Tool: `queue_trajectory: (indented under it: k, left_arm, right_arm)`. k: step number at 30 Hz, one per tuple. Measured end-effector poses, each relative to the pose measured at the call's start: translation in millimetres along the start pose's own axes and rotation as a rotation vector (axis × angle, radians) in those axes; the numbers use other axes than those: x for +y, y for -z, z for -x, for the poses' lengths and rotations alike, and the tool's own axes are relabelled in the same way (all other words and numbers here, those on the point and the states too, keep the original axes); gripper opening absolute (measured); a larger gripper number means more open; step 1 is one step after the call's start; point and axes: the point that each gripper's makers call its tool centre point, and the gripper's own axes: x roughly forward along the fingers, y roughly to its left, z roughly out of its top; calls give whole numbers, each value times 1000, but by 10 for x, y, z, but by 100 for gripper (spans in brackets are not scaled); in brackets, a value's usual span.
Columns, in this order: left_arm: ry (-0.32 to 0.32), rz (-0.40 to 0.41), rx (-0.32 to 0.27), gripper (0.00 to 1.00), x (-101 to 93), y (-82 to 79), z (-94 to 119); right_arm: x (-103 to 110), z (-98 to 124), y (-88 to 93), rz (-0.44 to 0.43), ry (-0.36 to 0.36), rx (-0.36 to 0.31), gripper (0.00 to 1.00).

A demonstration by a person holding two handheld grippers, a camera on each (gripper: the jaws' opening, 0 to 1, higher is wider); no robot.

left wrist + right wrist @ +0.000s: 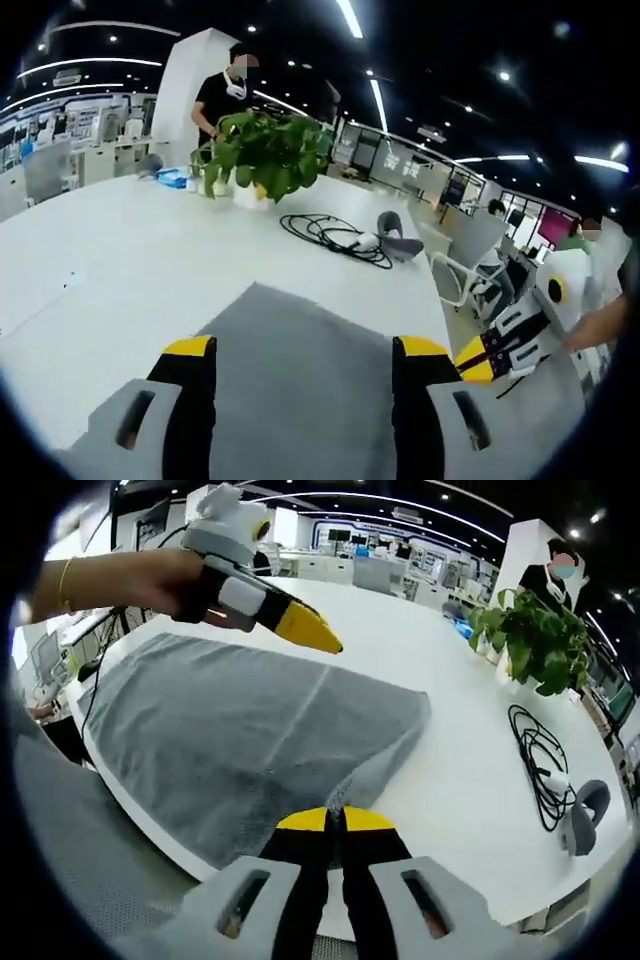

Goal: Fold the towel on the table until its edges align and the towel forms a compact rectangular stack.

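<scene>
Across a broad white surface [440, 780] in an open-plan office with strip lights overhead, a grey towel [240, 740] is lying flat near the near edge, one corner reaching toward the middle. No writing is legible anywhere. A potted plant [530, 640] is standing toward the far edge, with a coiled black cable [535, 755] and a grey headset-like object [583, 815] lying beside it, well apart from the towel. A person in black [222, 95] is standing behind the plant. The right gripper [335, 820] is pinching the towel's near edge, jaws closed on the cloth. The left gripper [302, 352] is hovering wide over the towel.
</scene>
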Motion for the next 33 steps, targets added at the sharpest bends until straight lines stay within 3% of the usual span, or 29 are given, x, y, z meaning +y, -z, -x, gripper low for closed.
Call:
queue_trajectory:
  k: [3,5,11,16,18,21,24,33]
  left_arm:
    - [15,1,13,73,-19,12,-50]
    - [36,58,-9,73,-56,-10,-81]
    - [29,76,2,72,-30,8,-159]
    - [37,90,7,68,-5,22,-309]
    - [39,57,11,67,38,40,-428]
    - [55,112,0,65,51,20,-545]
    - [44,121,2,61,8,-9,-620]
    - [-12,172,5,50,136,-16,-785]
  right_arm:
    - [47,-5,-27,4,-8,-6,0]
    - [85,-5,-49,18,-13,-9,0]
    - [160,11,-94,13,-26,-24,0]
    - [211,13,-136,5,-31,-36,0]
    - [252,-14,-147,7,-39,-35,0]
    - [310,0,-183,21,-48,-40,0]
    - [334,-11,-189,21,-50,-44,0]
    - [400,-37,-220,48,-65,-50,0]
